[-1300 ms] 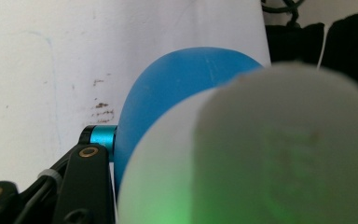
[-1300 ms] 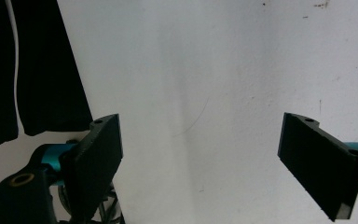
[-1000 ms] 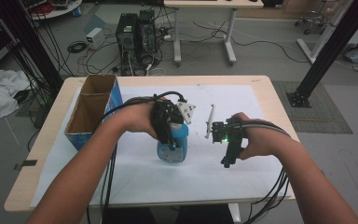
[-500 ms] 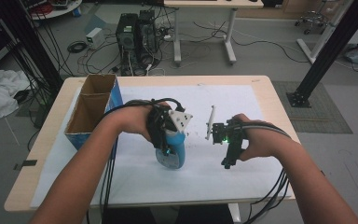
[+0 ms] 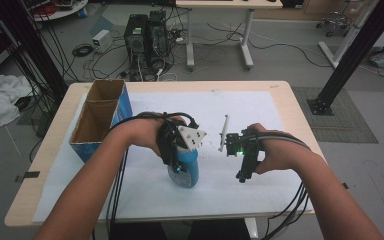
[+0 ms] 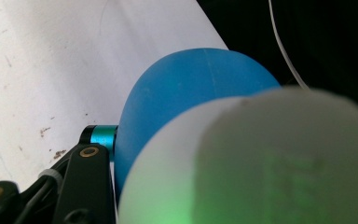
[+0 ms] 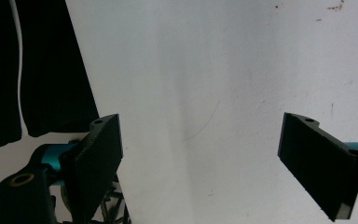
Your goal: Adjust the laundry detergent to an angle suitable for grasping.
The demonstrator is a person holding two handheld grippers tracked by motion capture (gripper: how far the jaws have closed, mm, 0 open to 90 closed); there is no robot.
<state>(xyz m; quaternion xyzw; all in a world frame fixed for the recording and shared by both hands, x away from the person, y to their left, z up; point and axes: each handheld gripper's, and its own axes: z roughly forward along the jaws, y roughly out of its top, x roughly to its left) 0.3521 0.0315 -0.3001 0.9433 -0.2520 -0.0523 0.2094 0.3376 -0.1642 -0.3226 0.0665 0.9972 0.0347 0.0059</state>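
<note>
In the high view, the left gripper (image 5: 180, 162) sits at lower centre of the frame, jaws clamped on a blue bottle (image 5: 186, 170). The bottle stands on the white sheet (image 5: 145, 195) that covers the table (image 5: 55, 150); its contents cannot be seen. In the left gripper view, the bottle's rounded blue body (image 6: 186, 88) occupies the centre, with a blurred white part of it close to the lens at lower right. One black jaw rises at lower left, against the bottle's side.

The right gripper (image 5: 244, 172) sits at lower right of centre in the high view, apart from the bottle, pointing toward the bottom edge of the frame. In the right gripper view (image 7: 200, 163), its jaws stand wide, with nothing but bare sheet (image 7: 214, 70) between them.

Just above the right hand (image 5: 275, 155) in the high view, a thin white stick (image 5: 223, 132) lies on the sheet.

Farther up, at left of centre, a blue cardboard box (image 5: 125, 107) stands on the table's left edge. The box is open at the top and divided into two compartments. Both compartments show only brown inner walls; the bottoms are in shadow.

Beyond the table, at the top of the frame, a computer tower (image 5: 147, 35) and loose cables (image 5: 82, 50) rest on the floor.
</note>
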